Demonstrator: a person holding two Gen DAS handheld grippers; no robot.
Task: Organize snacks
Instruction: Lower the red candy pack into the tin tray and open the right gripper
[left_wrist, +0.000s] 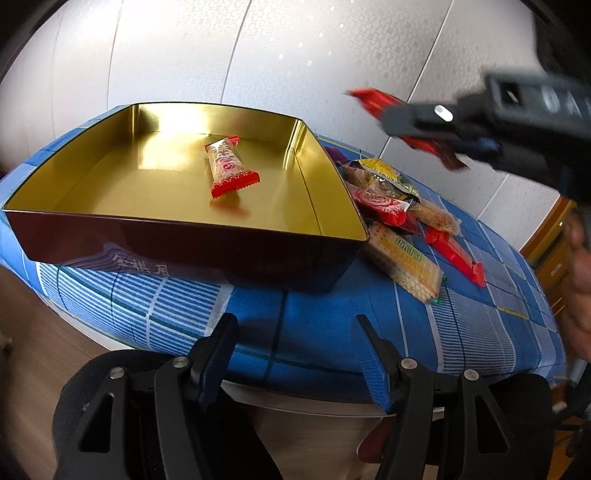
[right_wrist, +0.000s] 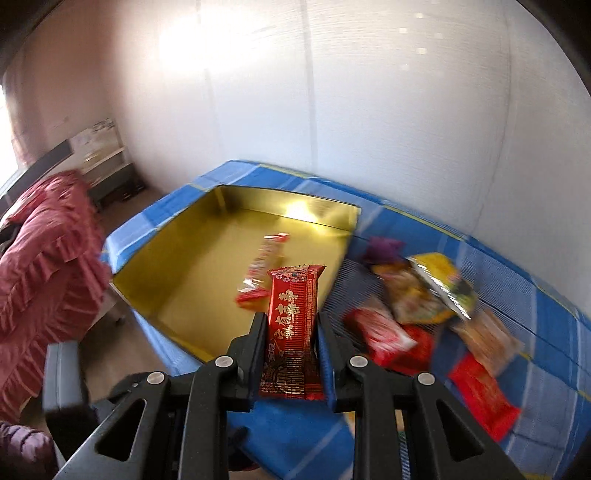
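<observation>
1. Gripping a red snack bar (right_wrist: 293, 332), the right gripper (right_wrist: 291, 321) has its jaws clamped on the wrapper's two sides, and the bar stands up between them with gold print on its face.
2. Hanging over the near edge of the table (left_wrist: 314, 325), the left gripper (left_wrist: 295, 332) has its jaws partly apart with nothing between them.
3. Covering the table is a blue checked cloth (right_wrist: 295, 435).
4. Sitting toward the table's left side is a gold tin (left_wrist: 110, 177), open, with one red-ended snack (left_wrist: 229, 168) lying inside near its middle.
5. Lying just beside the tin's right wall is a pile of snacks (left_wrist: 399, 214): red packets, a yellow-and-green one, a pale wafer pack (left_wrist: 406, 266) nearest the front edge.
6. Seen from the left wrist, the right gripper is above that pile, blurred, with the red bar in it.
7. Behind the table stands a white panelled wall (left_wrist: 221, 55).
</observation>
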